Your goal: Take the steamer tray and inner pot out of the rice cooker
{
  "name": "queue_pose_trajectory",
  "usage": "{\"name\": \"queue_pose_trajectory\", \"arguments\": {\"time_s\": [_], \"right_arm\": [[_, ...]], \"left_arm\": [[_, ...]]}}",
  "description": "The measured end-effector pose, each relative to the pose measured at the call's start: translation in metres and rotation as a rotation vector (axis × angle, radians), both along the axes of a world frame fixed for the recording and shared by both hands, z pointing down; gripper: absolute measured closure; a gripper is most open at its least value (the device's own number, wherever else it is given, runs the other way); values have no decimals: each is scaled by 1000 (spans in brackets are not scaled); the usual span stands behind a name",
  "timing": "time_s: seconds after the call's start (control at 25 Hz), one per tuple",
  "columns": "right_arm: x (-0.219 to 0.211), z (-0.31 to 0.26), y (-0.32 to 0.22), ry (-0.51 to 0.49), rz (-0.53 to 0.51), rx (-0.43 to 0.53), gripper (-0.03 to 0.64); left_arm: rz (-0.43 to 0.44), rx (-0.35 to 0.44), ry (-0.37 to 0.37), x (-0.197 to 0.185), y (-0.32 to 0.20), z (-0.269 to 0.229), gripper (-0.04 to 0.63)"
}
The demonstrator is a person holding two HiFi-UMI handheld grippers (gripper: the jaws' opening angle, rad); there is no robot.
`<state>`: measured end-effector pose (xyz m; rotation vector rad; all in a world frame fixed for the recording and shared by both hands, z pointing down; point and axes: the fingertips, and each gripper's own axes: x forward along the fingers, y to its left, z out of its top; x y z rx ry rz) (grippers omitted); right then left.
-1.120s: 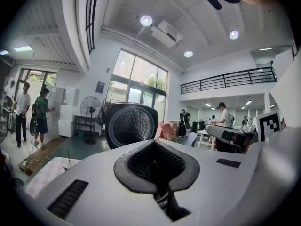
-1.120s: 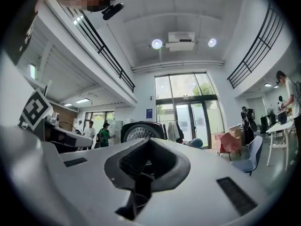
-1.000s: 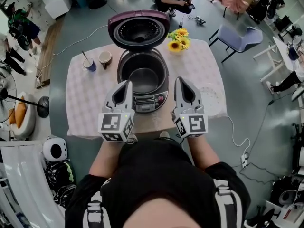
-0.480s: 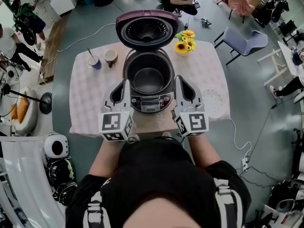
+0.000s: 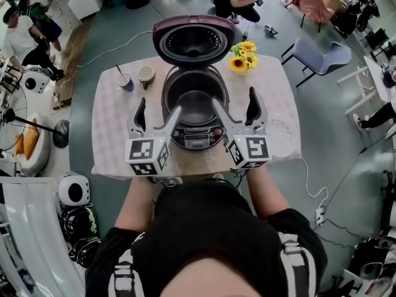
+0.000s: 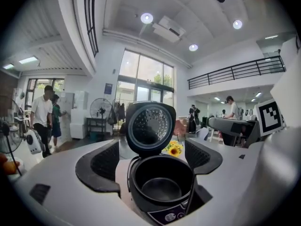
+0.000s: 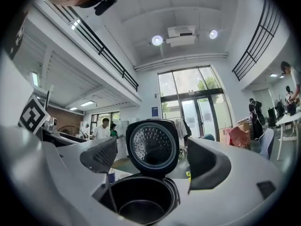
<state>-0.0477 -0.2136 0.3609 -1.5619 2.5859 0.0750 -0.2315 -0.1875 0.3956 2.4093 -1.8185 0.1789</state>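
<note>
The rice cooker (image 5: 193, 104) stands mid-table with its purple lid (image 5: 193, 39) swung up. The dark inner pot (image 5: 194, 101) sits inside it, and I see it again in the left gripper view (image 6: 161, 188) and the right gripper view (image 7: 136, 206). A white round perforated tray (image 5: 276, 130) lies on the cloth at the right. My left gripper (image 5: 158, 111) hovers at the cooker's front left and my right gripper (image 5: 234, 102) at its front right. The jaws of both have just been opening and stand wide, with nothing between the pads. The cooker lies ahead of both grippers (image 6: 155, 163) (image 7: 153, 161).
Two cups (image 5: 125, 82) (image 5: 146, 74) stand left of the cooker and sunflowers (image 5: 241, 47) behind it on the right. The checked tablecloth (image 5: 114, 135) covers the small table. A chair (image 5: 315, 48) and people stand farther back; a cord (image 5: 312, 184) trails on the floor.
Both grippers went from shut to wide open. Both also moved forward, closer to the cooker's front.
</note>
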Motion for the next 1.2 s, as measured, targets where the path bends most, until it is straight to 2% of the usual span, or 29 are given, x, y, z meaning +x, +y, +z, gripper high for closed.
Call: {"name": "queue_pose_trajectory", "arguments": {"time_s": [0.28, 0.68, 0.8, 0.96, 1.12, 1.2], "right_arm": [[0, 19, -14, 47, 11, -55, 103], [-5, 48, -38, 121, 4, -171, 107], [-6, 63, -46, 156, -2, -232, 109], [-8, 81, -59, 209, -15, -318, 112], [-7, 95, -69, 232, -17, -384, 117], [-7, 106, -75, 248, -18, -435, 140]], "left_arm": [[-14, -46, -21, -6, -12, 13, 163], [-25, -150, -20, -10, -32, 36, 163], [-39, -210, -24, -15, -37, 47, 163], [-42, -306, -68, -17, -45, 64, 164], [-36, -341, -67, -14, -56, 75, 164], [-23, -364, -73, -12, -63, 84, 164]]}}
